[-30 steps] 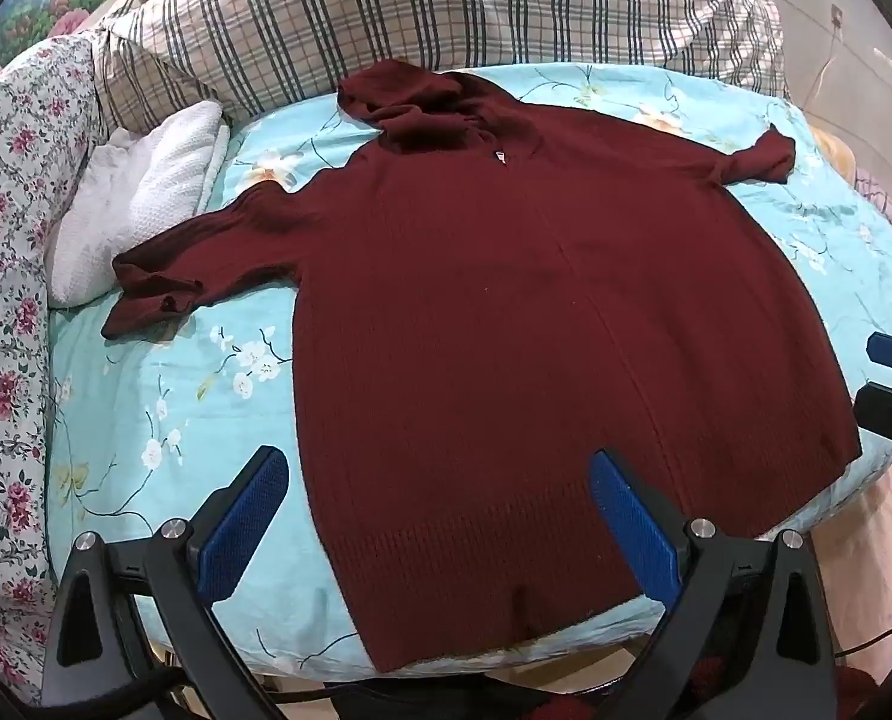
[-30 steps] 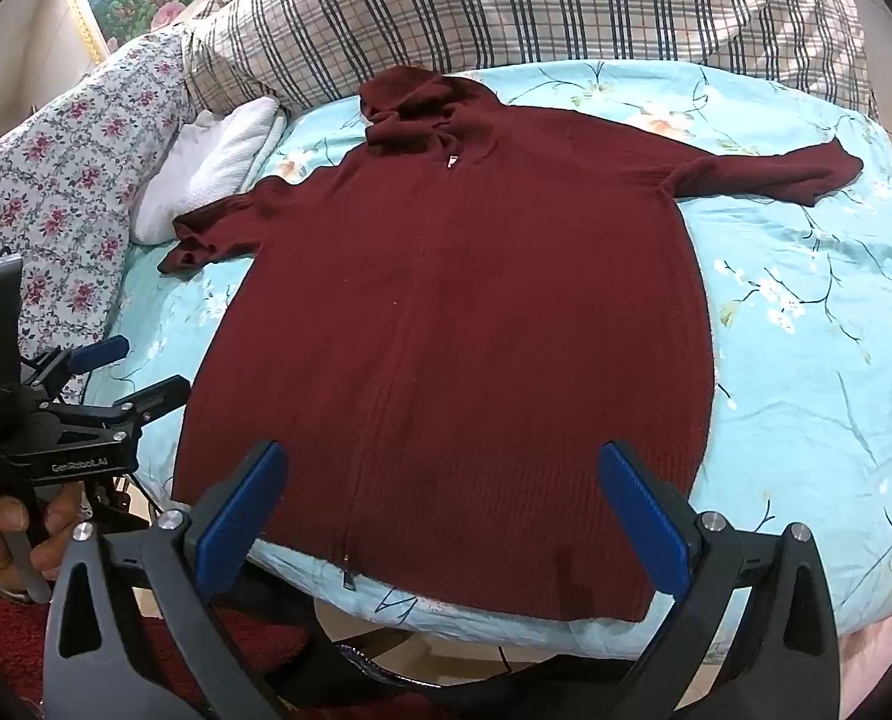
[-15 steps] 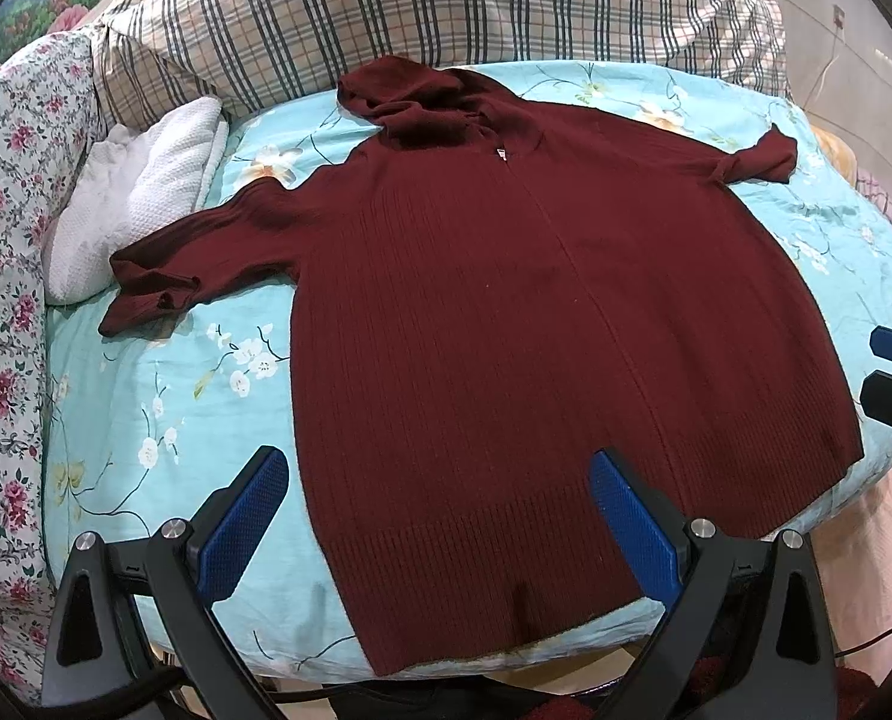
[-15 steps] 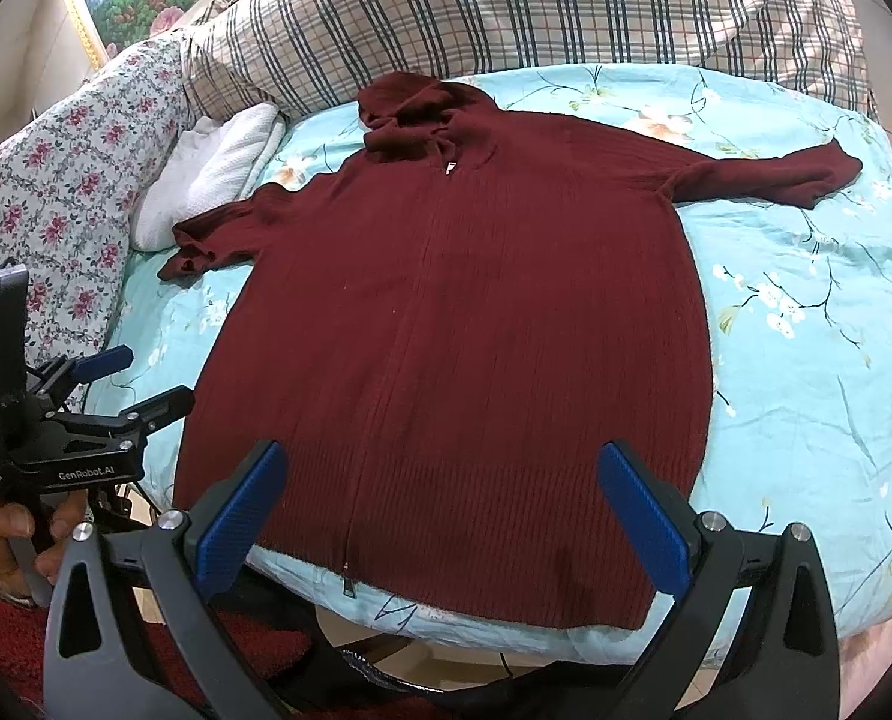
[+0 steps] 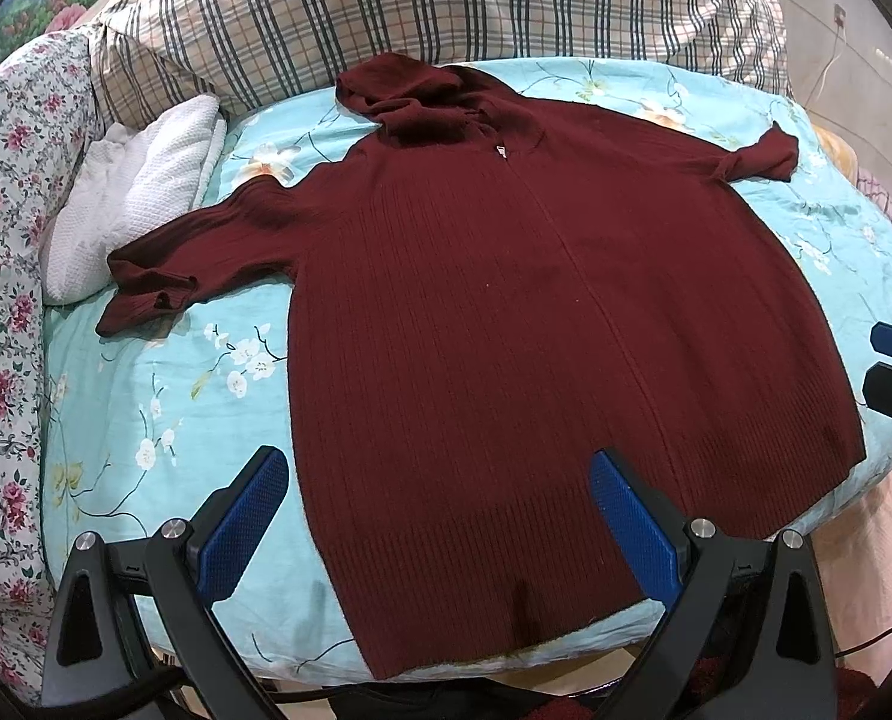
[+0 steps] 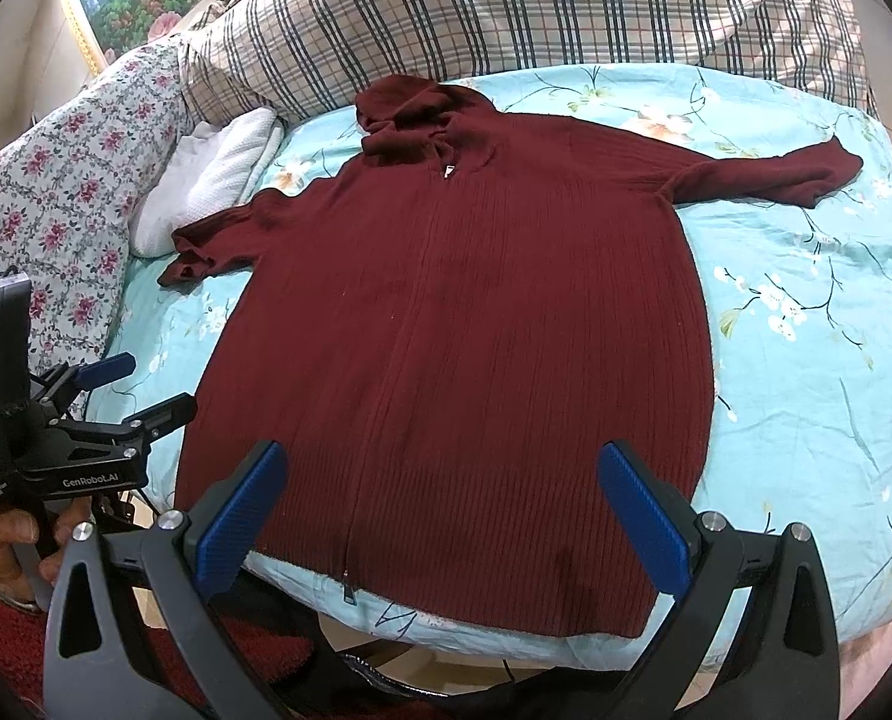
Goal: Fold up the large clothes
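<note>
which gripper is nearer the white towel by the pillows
Left. The left gripper hangs off the bed's near edge on the same side as the white towel. The right gripper hovers at the maroon hooded cardigan's hem, farther across.

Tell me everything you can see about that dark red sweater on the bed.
The sweater is a dark red ribbed knit with a hood, a front zipper closed to the neck and short-looking sleeves. It lies flat, face up, spread on the blue flowered bedsheet, hem at the near edge. Neither gripper touches it.
</note>
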`<action>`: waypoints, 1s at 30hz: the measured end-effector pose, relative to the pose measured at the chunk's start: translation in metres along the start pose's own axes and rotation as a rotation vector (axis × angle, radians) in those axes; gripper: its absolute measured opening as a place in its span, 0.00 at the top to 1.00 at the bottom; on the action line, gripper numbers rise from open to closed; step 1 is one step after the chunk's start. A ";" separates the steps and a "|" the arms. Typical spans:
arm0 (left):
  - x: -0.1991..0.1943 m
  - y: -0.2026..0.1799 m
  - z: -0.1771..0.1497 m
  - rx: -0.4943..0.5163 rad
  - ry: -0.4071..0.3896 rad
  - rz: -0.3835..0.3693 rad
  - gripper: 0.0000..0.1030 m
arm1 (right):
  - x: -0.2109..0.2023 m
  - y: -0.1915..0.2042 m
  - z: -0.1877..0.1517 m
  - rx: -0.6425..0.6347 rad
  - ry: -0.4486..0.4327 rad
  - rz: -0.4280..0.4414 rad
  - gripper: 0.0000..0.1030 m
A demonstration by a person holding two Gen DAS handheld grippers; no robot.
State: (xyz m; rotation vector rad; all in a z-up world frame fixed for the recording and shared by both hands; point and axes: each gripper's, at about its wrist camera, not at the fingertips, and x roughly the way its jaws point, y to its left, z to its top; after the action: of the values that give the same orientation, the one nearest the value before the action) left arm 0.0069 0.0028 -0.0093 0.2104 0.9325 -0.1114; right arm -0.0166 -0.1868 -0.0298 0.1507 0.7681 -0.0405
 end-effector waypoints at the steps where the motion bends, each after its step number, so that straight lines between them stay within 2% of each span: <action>1: 0.001 0.000 0.000 0.002 -0.004 0.003 0.02 | 0.000 0.000 0.000 -0.003 -0.003 0.000 0.00; 3: 0.003 -0.001 0.000 0.004 -0.005 0.007 0.02 | 0.000 -0.001 0.001 -0.001 -0.020 0.005 0.00; 5: 0.003 -0.001 0.000 0.004 -0.008 0.006 0.02 | -0.003 -0.002 0.002 0.012 -0.083 0.035 0.00; 11: 0.012 0.000 0.001 0.006 -0.015 0.015 0.02 | 0.002 -0.006 0.005 0.032 0.009 0.005 0.00; 12: 0.012 0.000 0.002 0.013 -0.041 0.034 0.02 | 0.004 -0.007 0.006 0.037 0.010 0.005 0.00; 16: 0.016 0.001 0.005 0.015 -0.058 0.056 0.02 | 0.006 -0.009 0.003 0.014 0.003 -0.025 0.00; 24: 0.024 0.001 0.008 -0.003 -0.048 0.048 0.02 | 0.010 -0.018 0.002 0.070 0.005 0.000 0.00; 30: 0.032 -0.001 0.014 0.007 -0.009 0.032 0.02 | 0.010 -0.032 0.008 0.113 -0.011 0.006 0.00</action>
State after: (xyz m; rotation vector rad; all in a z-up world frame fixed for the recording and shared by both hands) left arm 0.0364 -0.0018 -0.0272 0.2307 0.9200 -0.0863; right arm -0.0067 -0.2196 -0.0346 0.2604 0.7545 -0.0790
